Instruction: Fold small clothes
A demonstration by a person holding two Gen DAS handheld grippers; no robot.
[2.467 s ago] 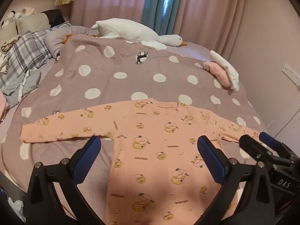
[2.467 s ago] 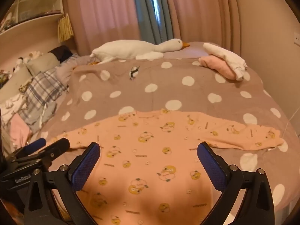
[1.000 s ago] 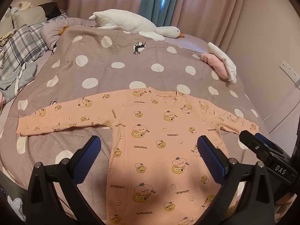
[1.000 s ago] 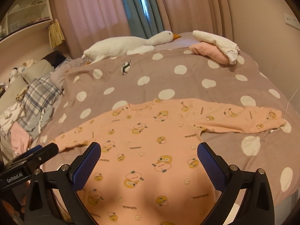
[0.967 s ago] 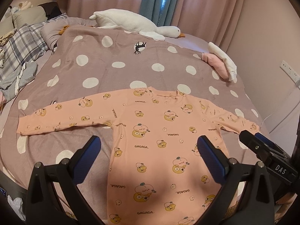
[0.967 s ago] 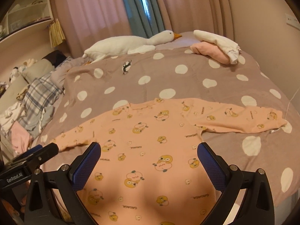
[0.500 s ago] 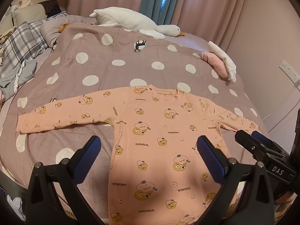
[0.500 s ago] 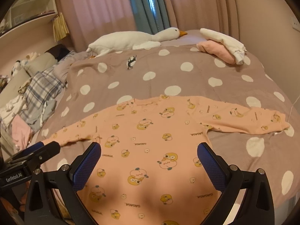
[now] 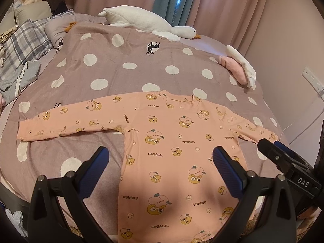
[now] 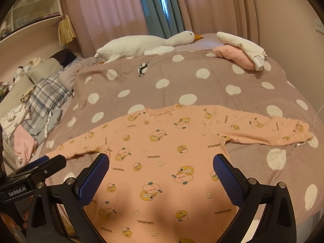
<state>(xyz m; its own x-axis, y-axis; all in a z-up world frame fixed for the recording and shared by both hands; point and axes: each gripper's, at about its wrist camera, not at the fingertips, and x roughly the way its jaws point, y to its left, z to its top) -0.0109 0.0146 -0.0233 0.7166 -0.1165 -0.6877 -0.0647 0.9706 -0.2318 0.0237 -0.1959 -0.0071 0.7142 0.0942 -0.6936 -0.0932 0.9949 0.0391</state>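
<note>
A small peach long-sleeved shirt point(image 9: 174, 145) with duck prints lies flat on the polka-dot bedspread point(image 9: 121, 75), both sleeves spread out. It also shows in the right wrist view point(image 10: 162, 151). My left gripper point(image 9: 160, 162) is open and empty, held above the shirt's lower body. My right gripper point(image 10: 161, 170) is open and empty, also above the lower body. The right gripper appears at the right edge of the left wrist view point(image 9: 283, 158), near the right sleeve cuff. The left gripper appears at the left edge of the right wrist view point(image 10: 36, 170), near the left sleeve.
A white goose plush point(image 9: 145, 23) lies at the far end of the bed. Folded pink and white clothes point(image 9: 240, 68) sit at the far right. Plaid and grey laundry point(image 9: 22, 46) is piled at the left. A white cable point(image 10: 317, 117) hangs at the bed's right edge.
Both grippers have risen and drawn back a little, so more of the shirt shows below them. The shirt has not moved. Both stay open.
</note>
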